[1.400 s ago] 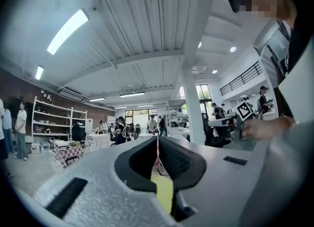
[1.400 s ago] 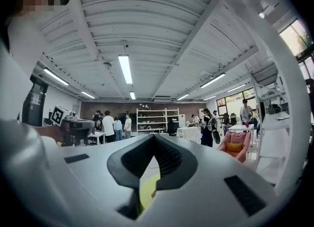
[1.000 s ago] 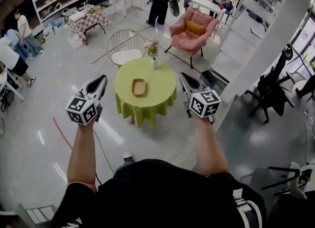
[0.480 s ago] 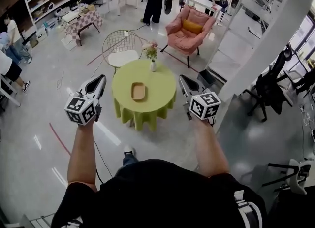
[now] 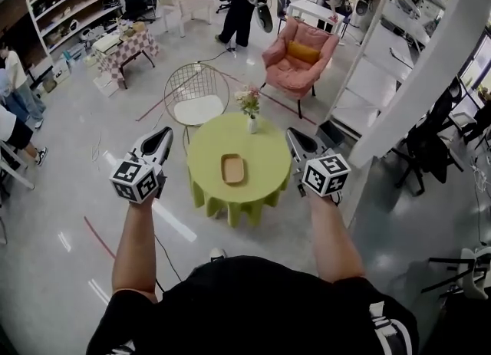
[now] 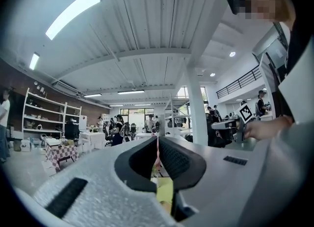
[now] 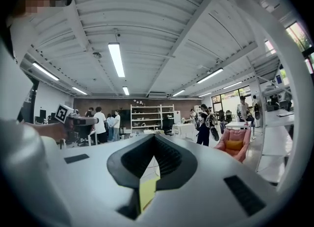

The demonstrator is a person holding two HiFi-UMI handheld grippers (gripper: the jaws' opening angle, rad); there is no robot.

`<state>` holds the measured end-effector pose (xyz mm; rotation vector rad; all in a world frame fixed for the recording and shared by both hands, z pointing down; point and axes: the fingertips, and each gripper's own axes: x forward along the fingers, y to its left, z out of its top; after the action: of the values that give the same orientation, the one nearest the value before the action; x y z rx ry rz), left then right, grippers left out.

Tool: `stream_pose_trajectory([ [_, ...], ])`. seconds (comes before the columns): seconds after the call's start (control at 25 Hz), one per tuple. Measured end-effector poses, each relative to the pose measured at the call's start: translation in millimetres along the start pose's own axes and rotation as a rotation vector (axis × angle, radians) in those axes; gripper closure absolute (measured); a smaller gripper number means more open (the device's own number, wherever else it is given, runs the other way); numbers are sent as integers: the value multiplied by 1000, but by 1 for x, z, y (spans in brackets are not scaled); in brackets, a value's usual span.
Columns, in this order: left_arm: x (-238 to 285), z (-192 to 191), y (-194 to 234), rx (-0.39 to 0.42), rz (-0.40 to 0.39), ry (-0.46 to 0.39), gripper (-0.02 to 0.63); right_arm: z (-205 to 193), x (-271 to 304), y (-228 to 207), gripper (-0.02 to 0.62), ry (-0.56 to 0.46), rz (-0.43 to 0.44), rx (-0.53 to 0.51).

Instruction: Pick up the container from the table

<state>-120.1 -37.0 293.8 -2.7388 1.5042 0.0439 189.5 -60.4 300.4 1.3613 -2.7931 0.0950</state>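
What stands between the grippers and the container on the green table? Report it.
Nothing visible does. The container lies alone at the middle of the table; the flower vase stands at the far edge, beyond it. The left gripper and right gripper, both shut, flank the table, short of it.

1. A vase (image 5: 252,124) holds flowers (image 5: 248,100).
2. A wire chair (image 5: 196,106) stands just behind it, to the left.
3. A pink armchair (image 5: 295,66) carries a yellow cushion (image 5: 304,52).
4. Shelves (image 5: 73,8) line the far-left wall.
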Motion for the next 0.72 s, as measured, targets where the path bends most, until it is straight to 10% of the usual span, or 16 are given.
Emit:
stream_pose_trajectory([
  [0.72, 16, -15, 114, -22, -63, -2, 581, 11, 120, 28, 588, -7, -49, 3],
])
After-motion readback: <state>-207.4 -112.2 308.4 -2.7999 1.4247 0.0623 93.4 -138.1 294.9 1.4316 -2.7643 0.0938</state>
